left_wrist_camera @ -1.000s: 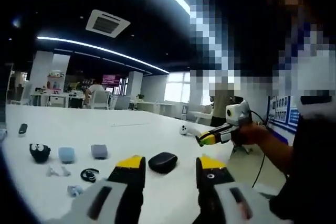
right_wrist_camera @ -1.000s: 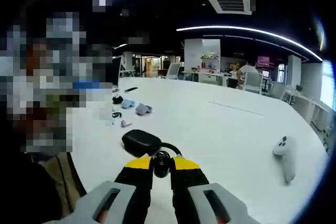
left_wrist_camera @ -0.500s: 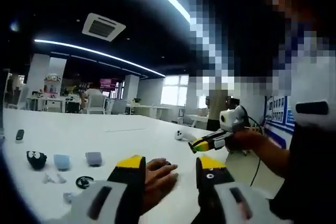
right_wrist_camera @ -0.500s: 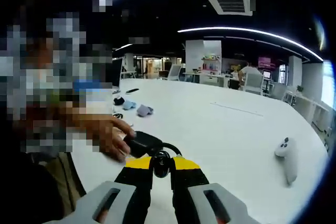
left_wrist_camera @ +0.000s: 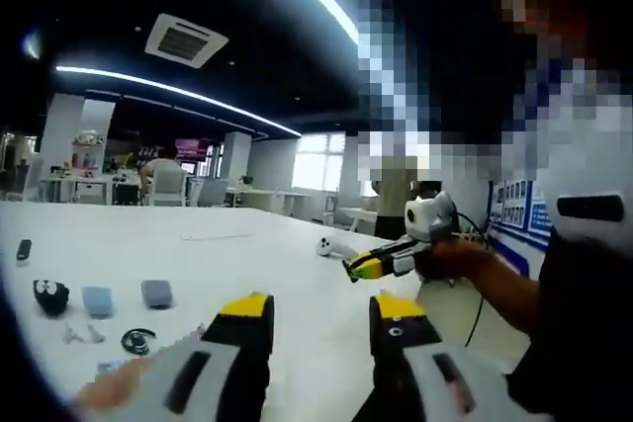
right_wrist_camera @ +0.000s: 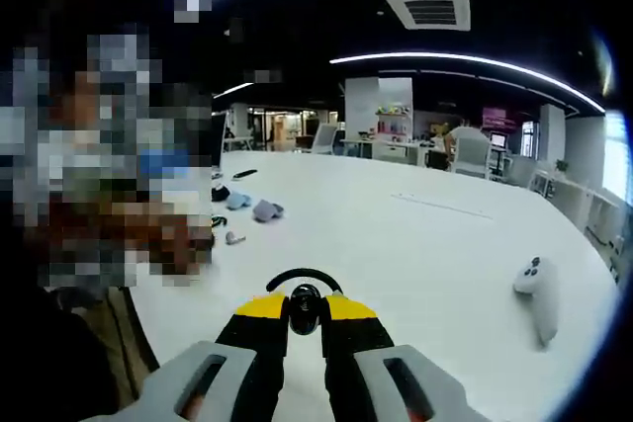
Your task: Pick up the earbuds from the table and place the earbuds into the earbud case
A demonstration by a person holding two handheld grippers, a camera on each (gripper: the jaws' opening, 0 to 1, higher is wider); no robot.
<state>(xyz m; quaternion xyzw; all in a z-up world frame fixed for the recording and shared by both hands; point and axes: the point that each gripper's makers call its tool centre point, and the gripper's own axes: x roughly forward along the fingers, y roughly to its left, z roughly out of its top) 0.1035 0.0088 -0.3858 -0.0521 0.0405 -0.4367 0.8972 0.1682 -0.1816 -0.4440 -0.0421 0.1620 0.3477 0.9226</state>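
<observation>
My right gripper (right_wrist_camera: 305, 317) is shut on a black earbud (right_wrist_camera: 305, 297), whose ear hook arcs above the yellow jaw tips. It hangs over the white table (right_wrist_camera: 415, 244). In the left gripper view that right gripper (left_wrist_camera: 364, 267) shows at mid right, held in a person's hand. My left gripper (left_wrist_camera: 320, 311) is open with nothing between its jaws. A second black hooked earbud (left_wrist_camera: 137, 340) lies on the table to the left of it. Small white earbuds (left_wrist_camera: 79, 333) lie further left. A blurred hand (left_wrist_camera: 111, 388) is at the lower left, beside the left jaw.
A blue case (left_wrist_camera: 97, 299), a grey case (left_wrist_camera: 156, 293) and a black round thing with eyes (left_wrist_camera: 49, 295) stand in a row at the left. A white controller (right_wrist_camera: 535, 289) lies at the right of the table. A blurred hand (right_wrist_camera: 176, 242) is at the table's left edge.
A hand reached in to the black case in front of the jaws and drew back; the case no longer lies there. The right gripper keeps its hold on the earbud.
</observation>
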